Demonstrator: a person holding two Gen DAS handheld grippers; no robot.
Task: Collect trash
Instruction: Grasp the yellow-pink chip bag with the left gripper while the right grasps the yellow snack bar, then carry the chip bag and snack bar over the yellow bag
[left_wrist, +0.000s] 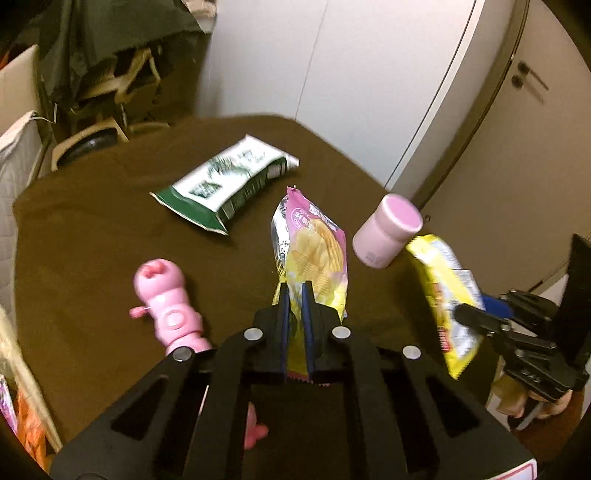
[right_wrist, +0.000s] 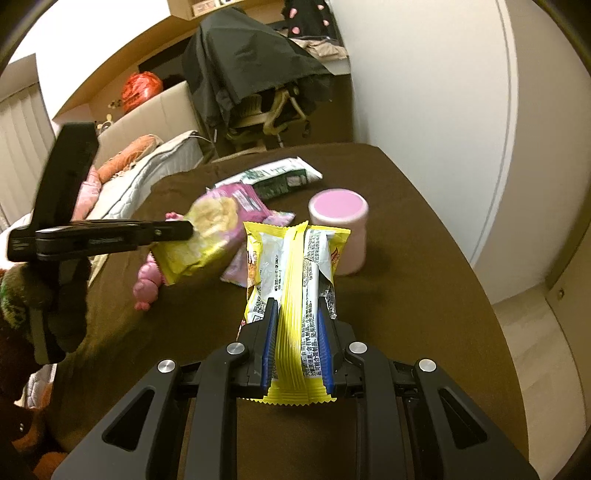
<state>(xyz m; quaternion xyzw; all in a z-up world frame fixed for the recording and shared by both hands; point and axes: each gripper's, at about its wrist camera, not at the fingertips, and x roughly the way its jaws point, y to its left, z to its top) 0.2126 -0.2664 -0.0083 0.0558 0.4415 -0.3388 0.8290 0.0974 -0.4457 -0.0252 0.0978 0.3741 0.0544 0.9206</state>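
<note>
My left gripper (left_wrist: 295, 290) has its fingers clamped on the lower end of the pink-and-yellow chip bag (left_wrist: 314, 254); bag hangs clear above the brown worktop (left_wrist: 92, 240). My right gripper (right_wrist: 297, 306) has its fingers closed on the yellow snack wrapper (right_wrist: 295, 280), pinched along its back seam, also off the worktop. Landmark: the pink cup (left_wrist: 386, 230), upside down on the worktop. Chip bag is just left of the cup in the left wrist view; yellow wrapper is just right of it and nearer me, not touching as far as I can see. Green-and-white snack bag (left_wrist: 225, 184) lies flat on the worktop, behind and left of the cup. Pink pig toy (left_wrist: 166, 306) lies well left of the cup, near the left gripper.
</note>
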